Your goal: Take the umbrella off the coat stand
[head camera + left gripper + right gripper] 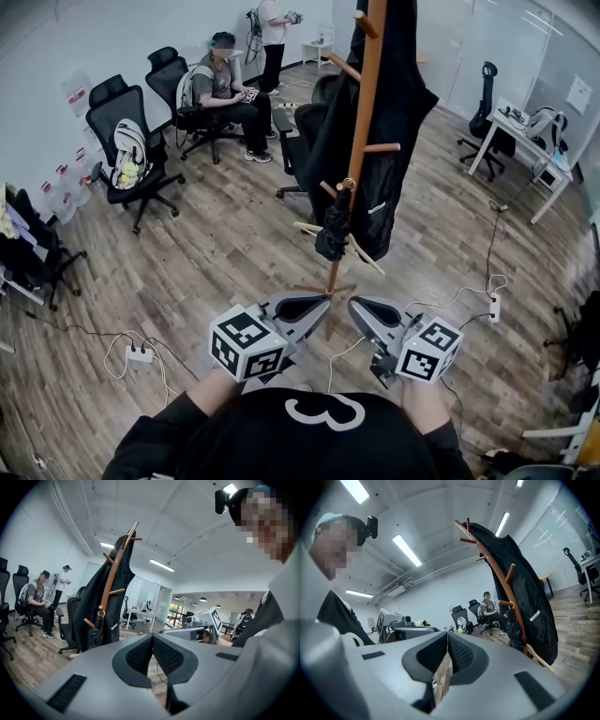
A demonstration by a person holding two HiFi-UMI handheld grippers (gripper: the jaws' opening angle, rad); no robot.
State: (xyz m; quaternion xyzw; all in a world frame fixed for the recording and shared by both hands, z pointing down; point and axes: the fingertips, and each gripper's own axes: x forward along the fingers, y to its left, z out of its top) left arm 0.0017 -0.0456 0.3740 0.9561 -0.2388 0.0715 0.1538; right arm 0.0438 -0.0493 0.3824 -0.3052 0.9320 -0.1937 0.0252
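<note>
A wooden coat stand (364, 103) rises ahead of me with a black coat (401, 112) draped over it. A small folded black umbrella (333, 232) hangs by its loop from a low peg, in front of the pole. My left gripper (319, 302) and right gripper (356, 304) are side by side below the umbrella, short of it and apart from it. Both are shut with nothing between the pads. The umbrella (96, 634) shows left of the left gripper (152, 636) in its view. It (515, 630) shows right of the right gripper (446, 633) in that view.
Black office chairs (131, 155) stand at the left and behind the stand. A person (225, 89) sits on one; another stands at the back. Power strips (139, 353) and cables lie on the wood floor. A white desk (530, 141) stands at the right.
</note>
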